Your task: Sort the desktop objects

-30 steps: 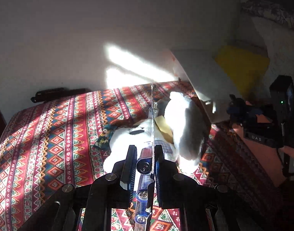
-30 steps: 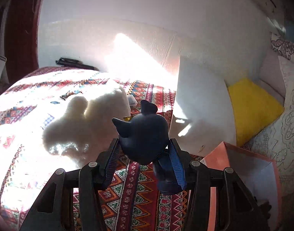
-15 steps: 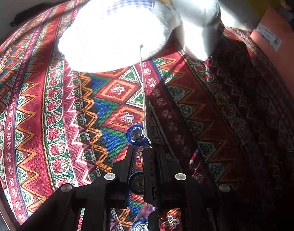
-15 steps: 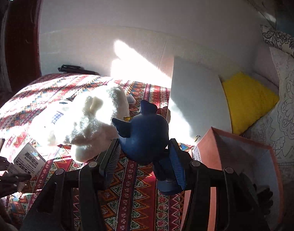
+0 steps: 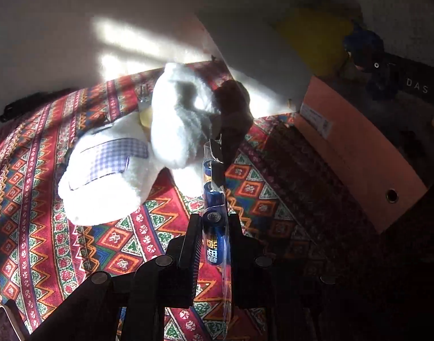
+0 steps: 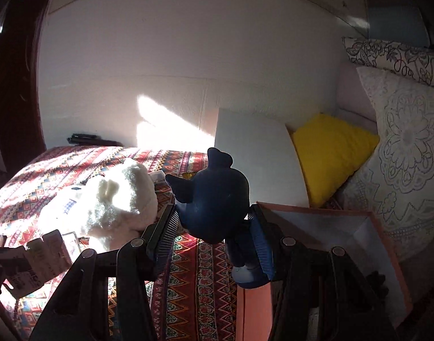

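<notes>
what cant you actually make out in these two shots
- Left wrist view: lower end of the battery pack is hidden between the left gripper's fingers.
- Right wrist view: the orange box floor is dark, its contents unreadable.
- Right wrist view: the blue toy's face points away.

yellow cushion (image 6: 328, 153) beside white board (image 6: 256, 156) | patterned pillows (image 6: 404, 142) | white wall (image 6: 188, 56)

The left wrist view looks down along its fingers, close over the cloth (image 5: 46, 227). The right wrist view sits higher, facing the wall (image 6: 188, 56). Both share the plush (image 5: 109, 182) (image 6: 109, 207) and, dimly, perhaps the box (image 5: 359, 147) (image 6: 387, 241).
</notes>
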### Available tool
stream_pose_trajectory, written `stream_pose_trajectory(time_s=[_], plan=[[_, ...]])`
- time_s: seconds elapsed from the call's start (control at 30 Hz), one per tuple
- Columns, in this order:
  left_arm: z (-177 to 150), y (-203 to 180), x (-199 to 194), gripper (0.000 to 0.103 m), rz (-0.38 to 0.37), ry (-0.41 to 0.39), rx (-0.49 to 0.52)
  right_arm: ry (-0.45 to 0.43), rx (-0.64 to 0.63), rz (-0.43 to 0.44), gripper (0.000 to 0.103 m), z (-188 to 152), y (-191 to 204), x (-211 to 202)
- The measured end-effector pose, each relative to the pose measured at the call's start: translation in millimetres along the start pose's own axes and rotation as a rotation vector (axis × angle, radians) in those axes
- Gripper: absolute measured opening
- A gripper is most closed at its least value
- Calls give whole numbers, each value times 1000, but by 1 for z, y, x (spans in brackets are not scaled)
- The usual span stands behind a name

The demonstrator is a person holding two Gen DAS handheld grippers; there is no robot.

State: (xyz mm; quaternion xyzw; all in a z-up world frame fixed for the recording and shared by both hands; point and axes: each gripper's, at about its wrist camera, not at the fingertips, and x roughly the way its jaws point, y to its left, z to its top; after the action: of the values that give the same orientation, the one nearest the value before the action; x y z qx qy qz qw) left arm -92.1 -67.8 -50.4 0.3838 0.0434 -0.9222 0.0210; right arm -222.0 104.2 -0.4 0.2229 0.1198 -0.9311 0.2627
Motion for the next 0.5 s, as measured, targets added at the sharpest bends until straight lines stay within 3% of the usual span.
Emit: stream_pose_trajectory(time_s=[0.1,0.17,0.4,0.5], plan=[[22,-35,-4,13,-44,-39,44,-16,37,-39,54,-3,-26,-11],[38,-59,-7,7,-75,-67,75,-26,62,-64,54,-6,-44,-19],[104,-137,-6,7,-167,-145,207,-28,162,-129,54,-19,-104,-35],[114,-159,4,8,-171,-124,263,-7,212,-141,54,-29,-129,-35]])
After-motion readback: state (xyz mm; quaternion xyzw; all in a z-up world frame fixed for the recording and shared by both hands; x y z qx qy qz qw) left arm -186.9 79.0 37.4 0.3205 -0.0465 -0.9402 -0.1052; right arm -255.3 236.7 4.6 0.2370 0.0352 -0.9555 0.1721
